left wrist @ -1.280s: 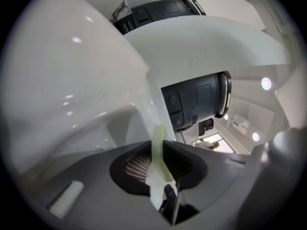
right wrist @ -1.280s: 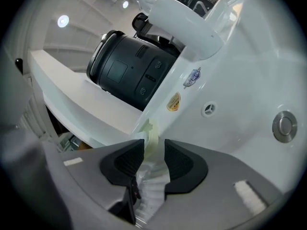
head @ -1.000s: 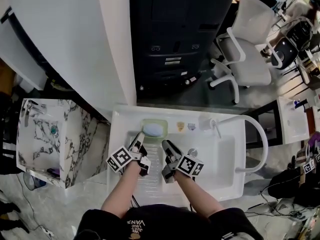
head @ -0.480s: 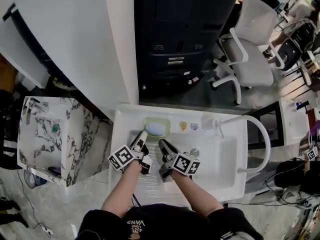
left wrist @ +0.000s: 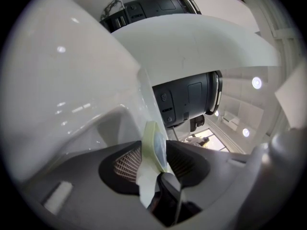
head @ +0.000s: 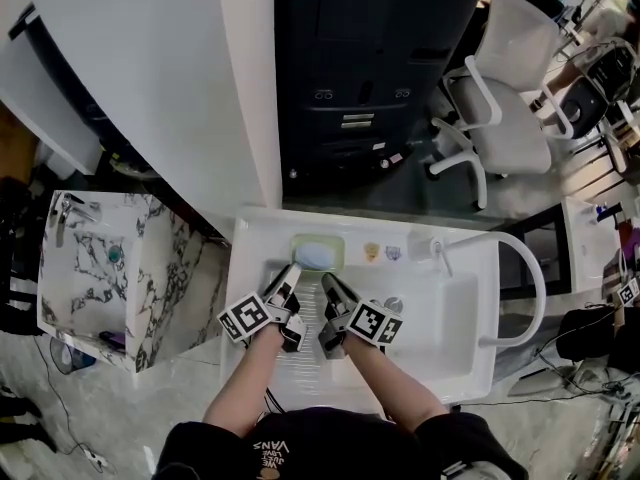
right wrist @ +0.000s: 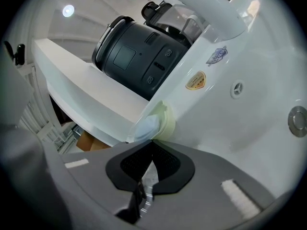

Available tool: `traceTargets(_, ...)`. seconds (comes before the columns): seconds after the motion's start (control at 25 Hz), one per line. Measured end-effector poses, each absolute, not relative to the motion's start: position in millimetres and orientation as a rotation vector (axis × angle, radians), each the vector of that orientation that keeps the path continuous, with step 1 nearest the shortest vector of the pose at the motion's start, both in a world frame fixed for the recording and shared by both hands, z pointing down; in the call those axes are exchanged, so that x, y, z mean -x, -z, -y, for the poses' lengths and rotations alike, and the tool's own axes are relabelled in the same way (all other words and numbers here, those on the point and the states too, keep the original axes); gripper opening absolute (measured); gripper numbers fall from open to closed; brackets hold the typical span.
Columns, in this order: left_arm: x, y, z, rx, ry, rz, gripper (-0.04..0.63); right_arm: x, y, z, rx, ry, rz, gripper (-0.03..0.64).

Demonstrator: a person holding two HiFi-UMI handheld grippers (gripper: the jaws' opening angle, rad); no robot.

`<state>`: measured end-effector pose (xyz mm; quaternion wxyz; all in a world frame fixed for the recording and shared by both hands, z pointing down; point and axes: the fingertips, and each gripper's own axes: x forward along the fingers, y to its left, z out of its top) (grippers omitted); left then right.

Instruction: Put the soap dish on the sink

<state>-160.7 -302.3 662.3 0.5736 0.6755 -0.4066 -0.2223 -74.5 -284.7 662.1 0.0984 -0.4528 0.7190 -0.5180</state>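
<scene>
The soap dish [head: 339,245] sat on the back ledge of the sink [head: 455,313] just ahead of the left hand-held gripper [head: 287,276], whose jaws had just been opening wide around its unpinched edge, apparently to leave it there, while the right hand-held gripper [head: 327,283] beside it had just been closing, pads together on nothing.

- In your head view the two stickers [head: 372,252] on the back rim of the sink [head: 452,308] are too small to read;
- your arms [head: 248,388] cover the sink's near rim; whether the left gripper [head: 289,276] touches the soap dish [head: 318,253] you cannot tell there;
- in the left gripper view the dish shows edge-on, its lower end behind the pads;
- in the right gripper view the right gripper [right wrist: 152,145] hides the dish's near edge.
</scene>
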Motion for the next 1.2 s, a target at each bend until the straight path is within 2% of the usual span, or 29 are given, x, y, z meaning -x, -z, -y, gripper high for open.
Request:
traceTargets(0.4,158,-672,287,-1.703,0.334,1.047,0.164,76,-663,290,1.329,1.538,-2.120,0.003)
traceTargets(0.76,161,-672,295,-1.820,0.252,1.121,0.056,78,-663,292,1.330,1.535,-2.122,0.003)
traceTargets(1.2,161,-672,298,-1.814,0.241,1.118,0.055,76,-658,292,1.312,1.538,-2.122,0.003)
